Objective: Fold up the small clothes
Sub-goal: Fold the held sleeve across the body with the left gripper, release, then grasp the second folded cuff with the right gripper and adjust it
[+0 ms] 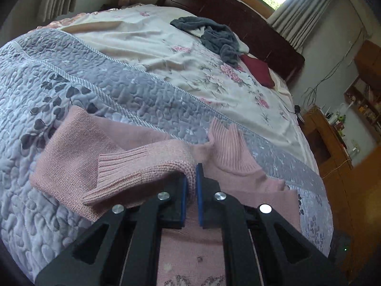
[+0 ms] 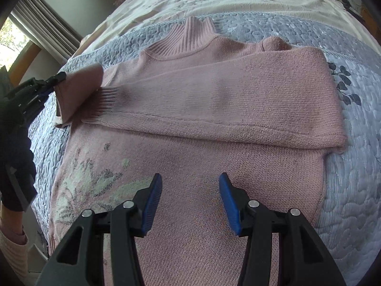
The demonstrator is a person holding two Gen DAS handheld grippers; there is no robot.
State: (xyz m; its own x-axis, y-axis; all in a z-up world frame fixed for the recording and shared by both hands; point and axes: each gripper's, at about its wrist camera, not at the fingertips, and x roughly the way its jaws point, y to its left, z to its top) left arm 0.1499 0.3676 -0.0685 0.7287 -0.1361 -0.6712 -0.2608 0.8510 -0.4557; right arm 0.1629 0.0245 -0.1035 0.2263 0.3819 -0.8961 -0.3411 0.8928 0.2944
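Left tool (image 1: 191, 181) pinching pink sweater (image 2: 214, 90) sleeve, right tool (image 2: 190, 186) spread above it

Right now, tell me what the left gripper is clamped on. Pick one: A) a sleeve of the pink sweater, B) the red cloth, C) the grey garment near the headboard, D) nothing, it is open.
A. In the left wrist view the left gripper is shut on a fold of the pink sweater sleeve, while the grey garment and red cloth lie far up the bed.
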